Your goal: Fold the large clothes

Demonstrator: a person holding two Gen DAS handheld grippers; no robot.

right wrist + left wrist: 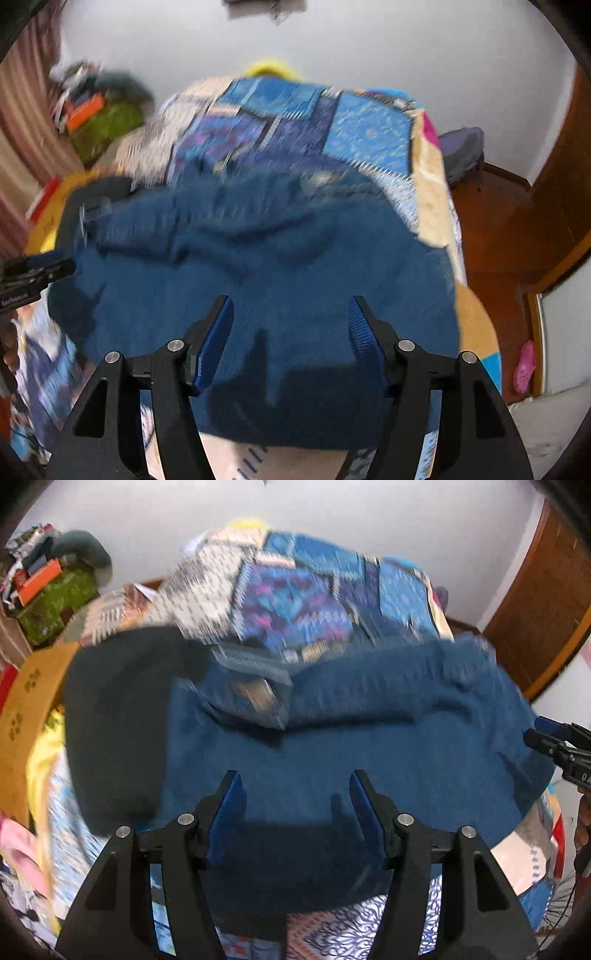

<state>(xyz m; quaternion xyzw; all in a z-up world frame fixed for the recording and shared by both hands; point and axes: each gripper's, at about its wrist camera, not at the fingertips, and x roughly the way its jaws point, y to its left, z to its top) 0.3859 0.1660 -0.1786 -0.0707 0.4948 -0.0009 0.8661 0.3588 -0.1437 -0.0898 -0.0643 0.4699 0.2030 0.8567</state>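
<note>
A large dark blue garment (351, 731) lies spread on a patchwork bedspread (295, 590), with a black cloth (110, 716) beside it on the left. My left gripper (291, 779) is open and empty above the garment's near part. My right gripper (288, 304) is open and empty above the same garment (277, 273). Each gripper shows at the edge of the other's view: the right one in the left wrist view (561, 746), the left one in the right wrist view (33, 275). Both views are blurred.
A cluttered pile with a green box (55, 602) stands at the far left. A tan cardboard box (26, 709) lies at the bed's left edge. A wooden door (524, 221) and a white wall (332, 37) lie beyond the bed.
</note>
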